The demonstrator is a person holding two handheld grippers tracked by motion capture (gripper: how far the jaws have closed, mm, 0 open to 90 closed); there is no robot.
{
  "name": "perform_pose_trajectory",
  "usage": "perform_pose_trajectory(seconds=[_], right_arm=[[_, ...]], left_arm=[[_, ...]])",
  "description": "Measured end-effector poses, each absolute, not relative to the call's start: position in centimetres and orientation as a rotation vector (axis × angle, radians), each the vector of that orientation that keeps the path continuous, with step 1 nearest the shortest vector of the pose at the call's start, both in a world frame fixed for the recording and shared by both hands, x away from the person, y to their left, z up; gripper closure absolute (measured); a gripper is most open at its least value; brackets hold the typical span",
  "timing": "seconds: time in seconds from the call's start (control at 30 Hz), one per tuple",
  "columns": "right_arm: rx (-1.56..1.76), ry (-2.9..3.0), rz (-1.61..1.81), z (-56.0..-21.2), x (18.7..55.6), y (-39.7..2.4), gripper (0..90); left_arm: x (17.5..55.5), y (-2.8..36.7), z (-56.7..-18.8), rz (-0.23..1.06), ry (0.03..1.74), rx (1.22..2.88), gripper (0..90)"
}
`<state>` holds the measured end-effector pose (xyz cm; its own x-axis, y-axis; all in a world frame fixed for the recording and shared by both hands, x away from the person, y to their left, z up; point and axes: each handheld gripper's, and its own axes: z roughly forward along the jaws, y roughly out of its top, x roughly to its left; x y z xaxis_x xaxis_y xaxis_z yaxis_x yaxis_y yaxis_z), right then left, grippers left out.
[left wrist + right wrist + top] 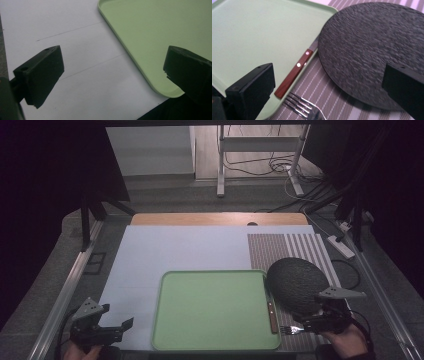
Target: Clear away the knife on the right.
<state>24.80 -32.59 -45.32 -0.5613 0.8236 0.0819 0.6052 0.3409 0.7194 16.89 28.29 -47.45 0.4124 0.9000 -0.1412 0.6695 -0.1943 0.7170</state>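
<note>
- Right gripper (300, 327) at the near right corner of the table, jaws spread wide and holding nothing; fork (303, 107) lying between the jaws on the striped placemat (329, 97), tines toward the green tray (215, 310).
- Left gripper (117, 330) at the near left, jaws likewise wide apart and empty, hovering over the pale sheet (75, 57) just beside the tray's near left corner (140, 45).
- Wooden-handled knife (294, 73) resting along the tray's right rim, blade tip tucked under the edge of the dark round plate (372, 52); handle end just beside the fork's tines.
- Likely step in hand: closing on the fork. Risk: a thin, flat, shiny fork on woven fabric sliding out from a wide jaw span, or pivoting as one pad meets it first.
- Further risk: a jaw brushing the knife handle and knocking it off the rim, or catching the plate edge close on the other side.
- Risk of dragging the placemat if the jaws press down too far.
- Count: one fork, one knife, one round plate, one tray, one striped placemat, one pale sheet, two grippers.
</note>
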Motion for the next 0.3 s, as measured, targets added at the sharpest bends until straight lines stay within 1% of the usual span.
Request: perform_pose_trajectory(seconds=[0.3], right_arm=[[1.32, 2.288, 1.055, -45.28, 24.23, -33.45, 0.0]], left_arm=[[16.95, 28.23, -47.41, 0.403, 1.331, 1.948, 3.1]])
